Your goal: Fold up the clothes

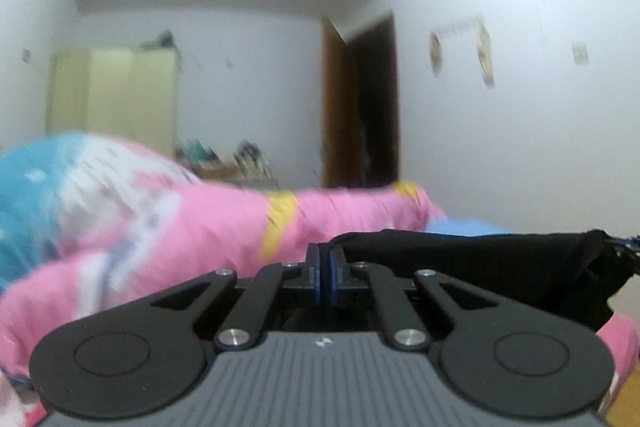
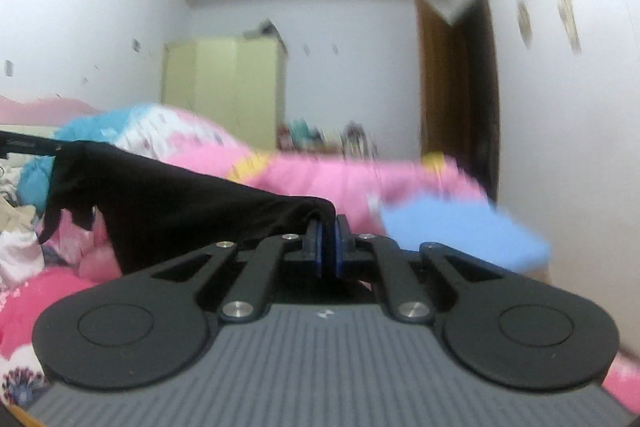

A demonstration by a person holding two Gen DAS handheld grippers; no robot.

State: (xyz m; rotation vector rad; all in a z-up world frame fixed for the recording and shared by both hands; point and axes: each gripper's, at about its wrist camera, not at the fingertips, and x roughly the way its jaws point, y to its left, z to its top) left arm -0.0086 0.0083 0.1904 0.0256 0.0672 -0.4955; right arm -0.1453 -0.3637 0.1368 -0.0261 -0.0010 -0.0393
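A black garment (image 1: 500, 263) is stretched in the air between my two grippers, above a bed. My left gripper (image 1: 324, 259) is shut on one end of it; the cloth runs off to the right, where the other gripper's tip holds its far end. In the right wrist view my right gripper (image 2: 329, 233) is shut on the other end of the black garment (image 2: 180, 211), which runs off to the left and hangs in loose folds there. Both views are blurred.
A pink, white and blue quilt (image 1: 180, 223) lies bunched on the bed below and ahead. A light blue cloth (image 2: 460, 231) lies at the right. Behind stand a pale yellow wardrobe (image 2: 228, 91), an open brown door (image 2: 444, 79) and white walls.
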